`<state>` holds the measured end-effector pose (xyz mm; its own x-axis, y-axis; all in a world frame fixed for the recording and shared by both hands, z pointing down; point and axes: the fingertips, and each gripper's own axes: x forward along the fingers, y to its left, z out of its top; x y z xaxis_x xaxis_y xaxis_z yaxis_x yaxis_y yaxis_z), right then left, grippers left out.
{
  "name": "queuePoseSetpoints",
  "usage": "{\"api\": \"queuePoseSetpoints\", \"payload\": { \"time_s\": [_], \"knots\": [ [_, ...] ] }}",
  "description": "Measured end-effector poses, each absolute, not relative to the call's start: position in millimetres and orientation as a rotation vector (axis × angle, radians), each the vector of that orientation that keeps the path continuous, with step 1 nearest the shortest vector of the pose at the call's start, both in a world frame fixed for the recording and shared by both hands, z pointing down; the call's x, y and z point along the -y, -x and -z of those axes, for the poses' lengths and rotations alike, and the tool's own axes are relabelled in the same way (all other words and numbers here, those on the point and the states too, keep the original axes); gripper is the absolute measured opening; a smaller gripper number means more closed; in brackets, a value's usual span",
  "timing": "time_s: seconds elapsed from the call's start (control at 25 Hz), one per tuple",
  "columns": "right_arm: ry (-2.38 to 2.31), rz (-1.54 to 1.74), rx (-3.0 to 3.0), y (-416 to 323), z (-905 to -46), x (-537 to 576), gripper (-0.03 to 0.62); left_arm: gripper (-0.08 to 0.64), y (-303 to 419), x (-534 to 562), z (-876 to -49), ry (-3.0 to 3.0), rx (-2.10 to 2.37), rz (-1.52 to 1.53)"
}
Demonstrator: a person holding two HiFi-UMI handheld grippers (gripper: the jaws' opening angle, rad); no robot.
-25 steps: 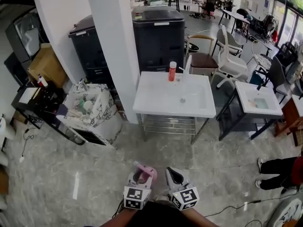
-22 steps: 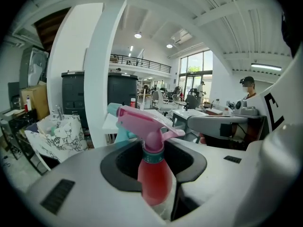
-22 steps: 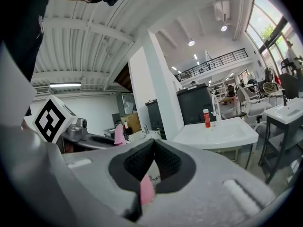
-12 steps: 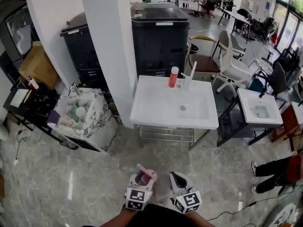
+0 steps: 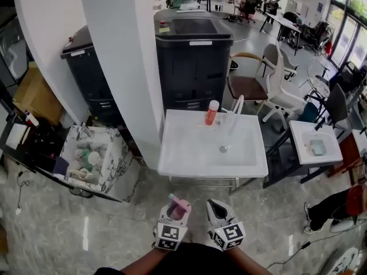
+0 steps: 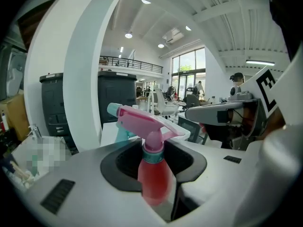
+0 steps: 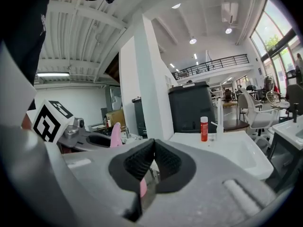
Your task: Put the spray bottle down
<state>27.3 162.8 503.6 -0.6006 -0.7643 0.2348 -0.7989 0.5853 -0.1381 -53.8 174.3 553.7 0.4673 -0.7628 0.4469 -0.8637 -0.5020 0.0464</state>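
Observation:
The spray bottle [image 5: 179, 206] has a pink trigger head and a red body [image 6: 152, 171]. It stands upright between the jaws of my left gripper [image 5: 174, 212], which is shut on its body just below the teal collar. Seen from the left gripper view, the left gripper [image 6: 154, 157] has the nozzle pointing left. My right gripper [image 5: 217, 212] hangs beside it, a little to the right, with its black pads [image 7: 166, 161] pressed together and nothing held. Both are over the marble floor, short of the white sink basin [image 5: 184, 156].
A red bottle [image 5: 211, 113] and a faucet [image 5: 235, 107] stand at the basin's far edge. A white column [image 5: 123, 67] rises left of it, with a dark cabinet [image 5: 192, 56] behind. A cluttered marble-patterned sink [image 5: 94, 159] sits left, chairs [image 5: 258, 85] and a smaller basin [image 5: 314, 145] right.
Both grippers have travelled forward together towards the white basin, which now lies closer and lower in the head view. The left grip on the spray bottle is unchanged.

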Motion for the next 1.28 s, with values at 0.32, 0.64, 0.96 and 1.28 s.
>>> {"api": "queuePoseSetpoints", "payload": {
  "time_s": [0.32, 0.64, 0.96, 1.28],
  "knots": [
    [-1.407, -0.332, 2.599, -1, -512, -92, -0.002, 0.155, 78, -89, -547, -2.514, 1.394, -0.514],
    [-1.408, -0.344, 2.571, 12, -519, -52, -0.002, 0.155, 94, -47, -561, -2.479, 1.419, -0.500],
    [-1.381, -0.373, 2.594, 21, -530, 16, -0.002, 0.155, 104, 20, -564, -2.449, 1.471, -0.518],
    [-1.379, -0.446, 2.641, 21, -531, 138, -0.002, 0.155, 109, 131, -578, -2.409, 1.483, -0.491]
  ]
}}
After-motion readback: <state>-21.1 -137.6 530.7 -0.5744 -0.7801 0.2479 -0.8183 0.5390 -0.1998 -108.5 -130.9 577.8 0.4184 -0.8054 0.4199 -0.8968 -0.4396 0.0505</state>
